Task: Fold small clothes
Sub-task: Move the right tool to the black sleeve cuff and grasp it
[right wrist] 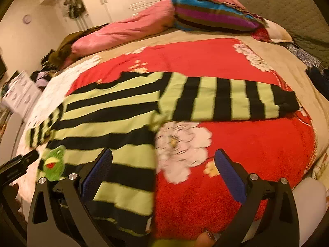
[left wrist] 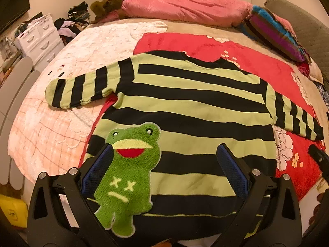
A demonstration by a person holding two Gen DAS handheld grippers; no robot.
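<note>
Left wrist: hand-held gripper [left wrist: 164,164] gapes above sweater [left wrist: 195,103].

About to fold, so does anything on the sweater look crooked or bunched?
Nothing much. The sweater lies flat on the red blanket, both sleeves spread. Only the left armpit is slightly puckered.

Both grippers [left wrist: 164,154] [right wrist: 163,160] look alike: black frames, blue textured pads [left wrist: 232,170], silver screws.

Green-and-black striped sweater [left wrist: 185,103] – frog patch [left wrist: 127,170] – flat on red blanket [left wrist: 236,51], sleeves spread
</note>
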